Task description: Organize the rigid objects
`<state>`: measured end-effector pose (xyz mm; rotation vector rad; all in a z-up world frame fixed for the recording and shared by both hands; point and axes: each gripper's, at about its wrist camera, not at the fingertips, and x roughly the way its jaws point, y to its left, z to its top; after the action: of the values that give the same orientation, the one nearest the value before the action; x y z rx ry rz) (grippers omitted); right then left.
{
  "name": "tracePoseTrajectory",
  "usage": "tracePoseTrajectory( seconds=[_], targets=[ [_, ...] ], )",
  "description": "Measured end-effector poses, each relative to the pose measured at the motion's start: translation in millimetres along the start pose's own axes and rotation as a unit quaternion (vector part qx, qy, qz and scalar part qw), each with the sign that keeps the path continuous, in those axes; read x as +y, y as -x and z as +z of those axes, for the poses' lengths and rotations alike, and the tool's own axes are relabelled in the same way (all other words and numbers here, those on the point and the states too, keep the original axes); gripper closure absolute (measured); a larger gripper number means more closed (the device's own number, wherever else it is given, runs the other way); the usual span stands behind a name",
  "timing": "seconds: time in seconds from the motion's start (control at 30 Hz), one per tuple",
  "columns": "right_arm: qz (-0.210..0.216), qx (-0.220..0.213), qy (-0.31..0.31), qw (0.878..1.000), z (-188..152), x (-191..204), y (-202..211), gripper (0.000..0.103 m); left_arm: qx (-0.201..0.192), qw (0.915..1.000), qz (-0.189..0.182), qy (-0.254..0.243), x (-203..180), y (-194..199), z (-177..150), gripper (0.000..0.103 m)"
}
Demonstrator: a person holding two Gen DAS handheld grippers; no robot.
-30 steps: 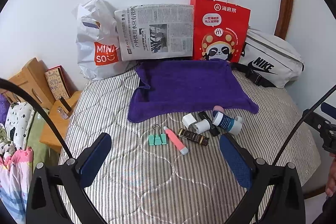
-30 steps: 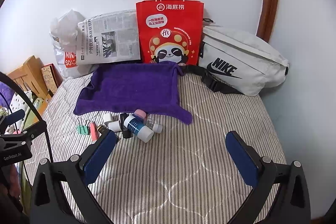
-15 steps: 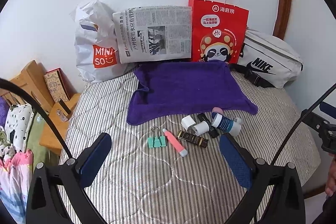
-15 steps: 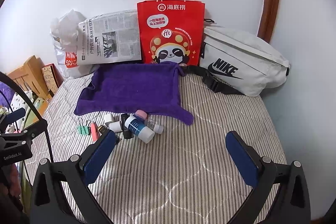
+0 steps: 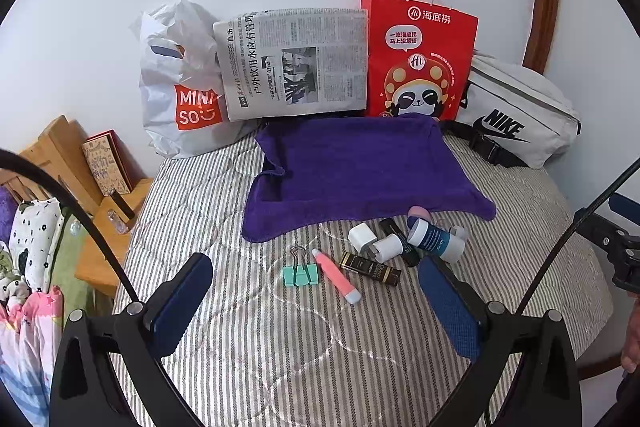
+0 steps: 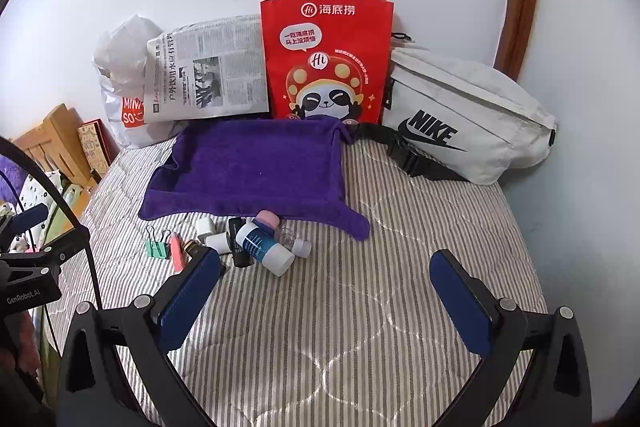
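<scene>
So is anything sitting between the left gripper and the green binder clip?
Nothing visible does. The left gripper is open above bare striped mattress, and the green binder clip lies just ahead; the pink tube lies to its right.

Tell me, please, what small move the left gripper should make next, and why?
Probably ease the left gripper forward and down over the green binder clip. Both grippers are open and empty, every small item lies on the striped mattress short of the purple towel, and the clip sits apart, nearest its fingers.
</scene>
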<state>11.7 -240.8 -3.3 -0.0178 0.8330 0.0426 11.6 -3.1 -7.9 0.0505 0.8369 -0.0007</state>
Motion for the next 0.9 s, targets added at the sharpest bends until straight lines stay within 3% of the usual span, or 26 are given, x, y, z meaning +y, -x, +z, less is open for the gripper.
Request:
tracePoseTrajectory(
  seconds=[0.47, 0.67, 0.9],
  targets=[
    [0.004, 0.025, -0.003, 1.0, 2, 0, -42, 0.0, 0.015, 0.9996, -0.015, -0.02, 15, -55, -10, 0.0],
    [0.001, 0.044, 0.003, 0.999, -2, 2, -59, 0.0, 0.049, 0.9987, -0.001, -0.015, 36, -100, -25, 0.0],
    [-0.007, 0.072, 0.017, 0.997, -7, 10, -79, 0.0, 0.085, 0.996, -0.022, 0.01, 46, -149, -44, 0.001]
  ],
)
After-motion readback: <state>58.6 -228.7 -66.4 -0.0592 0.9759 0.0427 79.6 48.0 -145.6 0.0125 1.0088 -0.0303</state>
